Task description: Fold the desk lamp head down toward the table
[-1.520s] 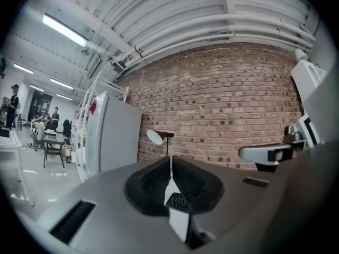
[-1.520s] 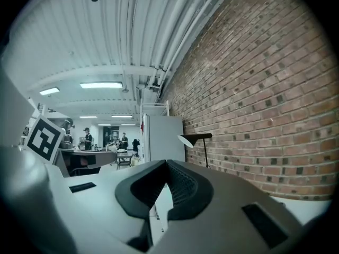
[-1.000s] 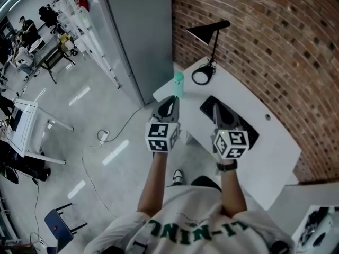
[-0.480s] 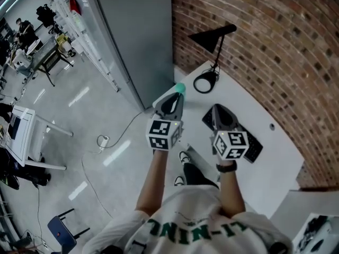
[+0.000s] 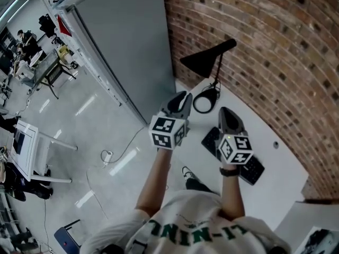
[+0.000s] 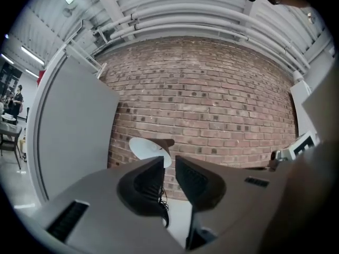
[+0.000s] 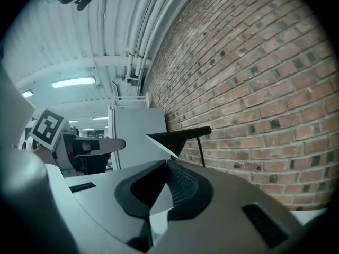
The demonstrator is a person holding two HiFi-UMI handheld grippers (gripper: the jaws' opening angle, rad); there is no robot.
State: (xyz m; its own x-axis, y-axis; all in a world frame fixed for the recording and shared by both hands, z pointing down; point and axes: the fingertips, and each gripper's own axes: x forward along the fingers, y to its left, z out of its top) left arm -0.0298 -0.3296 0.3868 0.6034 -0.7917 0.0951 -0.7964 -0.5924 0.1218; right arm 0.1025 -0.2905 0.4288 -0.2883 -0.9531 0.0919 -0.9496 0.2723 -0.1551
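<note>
Head view alone shows lamp base [image 5: 212, 92], probably a keyboard [image 5: 252, 169].

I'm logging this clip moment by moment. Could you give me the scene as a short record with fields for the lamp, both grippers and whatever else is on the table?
lamp head: black cone, raised on its stem, not yet folded down
lamp base: black ring, on the white table by the brick wall
left gripper: jaws slightly apart, just been opening, nothing between them
right gripper: jaws together, empty, overlaps the keyboard in the head view
contact: neither gripper touches the lamp
</note>
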